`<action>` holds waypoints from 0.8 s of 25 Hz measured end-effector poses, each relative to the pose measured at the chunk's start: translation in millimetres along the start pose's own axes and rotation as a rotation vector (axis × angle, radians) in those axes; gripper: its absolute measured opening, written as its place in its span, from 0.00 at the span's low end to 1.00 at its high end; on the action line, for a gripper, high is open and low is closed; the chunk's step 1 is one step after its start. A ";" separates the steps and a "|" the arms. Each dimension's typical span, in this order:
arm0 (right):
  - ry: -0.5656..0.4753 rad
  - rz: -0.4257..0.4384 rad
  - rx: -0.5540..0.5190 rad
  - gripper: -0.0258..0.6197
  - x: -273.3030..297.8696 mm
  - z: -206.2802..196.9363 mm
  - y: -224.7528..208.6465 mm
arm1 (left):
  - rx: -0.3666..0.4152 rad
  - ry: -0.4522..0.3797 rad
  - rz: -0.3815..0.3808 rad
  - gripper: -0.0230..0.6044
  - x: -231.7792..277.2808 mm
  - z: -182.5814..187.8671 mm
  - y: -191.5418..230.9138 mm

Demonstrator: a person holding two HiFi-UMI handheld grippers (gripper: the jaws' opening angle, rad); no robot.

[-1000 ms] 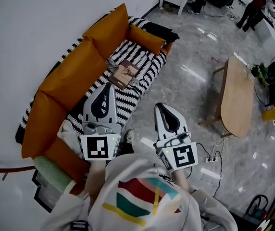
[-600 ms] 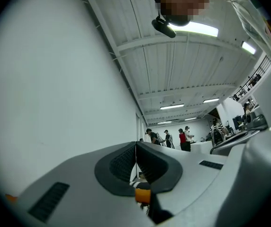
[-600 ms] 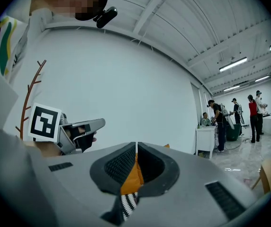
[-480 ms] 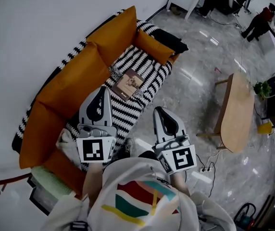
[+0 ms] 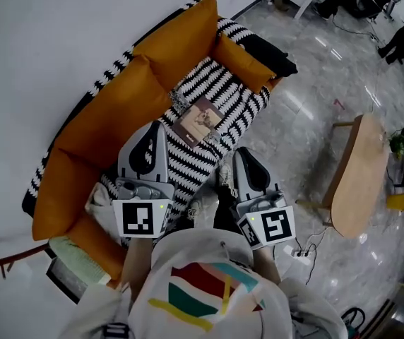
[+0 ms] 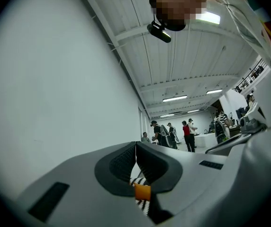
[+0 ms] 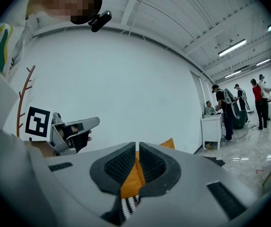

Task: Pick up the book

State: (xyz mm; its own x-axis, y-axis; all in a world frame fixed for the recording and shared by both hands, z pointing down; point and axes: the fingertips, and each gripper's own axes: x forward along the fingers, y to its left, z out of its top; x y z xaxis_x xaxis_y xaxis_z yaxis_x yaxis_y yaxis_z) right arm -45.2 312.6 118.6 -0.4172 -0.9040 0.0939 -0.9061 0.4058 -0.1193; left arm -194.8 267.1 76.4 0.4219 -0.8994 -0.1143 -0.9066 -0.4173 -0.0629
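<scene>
Your left gripper (image 5: 151,131) has its jaws clenched together with nothing between them. Your right gripper (image 5: 245,159) is the same, with its jaws pressed closed and empty. Both point toward the sofa (image 5: 82,140), the left one over the striped seat cover (image 5: 223,94), the right one just beside the seat's front edge. The book (image 5: 203,118) lies flat on that striped cover, in front of the orange back cushions (image 5: 181,41). It is ahead of both grippers and touches neither. A wooden table (image 5: 357,175) stands well apart on the glossy floor (image 5: 308,83).
</scene>
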 end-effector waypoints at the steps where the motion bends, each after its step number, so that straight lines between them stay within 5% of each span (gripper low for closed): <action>1: -0.003 0.012 0.003 0.07 9.7 0.5 -10.6 | 0.005 0.001 0.008 0.05 12.3 -3.4 -0.8; 10: 0.042 0.192 0.012 0.08 104.6 22.9 -119.6 | 0.076 -0.047 0.083 0.05 156.4 -2.4 -17.7; 16: 0.006 0.221 0.013 0.12 150.7 29.7 -169.9 | 0.060 -0.014 0.094 0.05 209.1 -20.6 -31.9; 20: 0.018 0.237 0.108 0.27 176.6 27.3 -177.2 | 0.060 0.009 0.081 0.05 227.0 -32.8 -21.3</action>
State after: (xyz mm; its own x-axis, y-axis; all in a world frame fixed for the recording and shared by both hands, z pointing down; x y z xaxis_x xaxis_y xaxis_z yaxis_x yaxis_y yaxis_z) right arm 43.6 77.3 129.3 -0.6191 -0.7823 0.0685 -0.7707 0.5885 -0.2444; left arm -80.0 67.5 84.3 0.3467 -0.9312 -0.1126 -0.9356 -0.3347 -0.1126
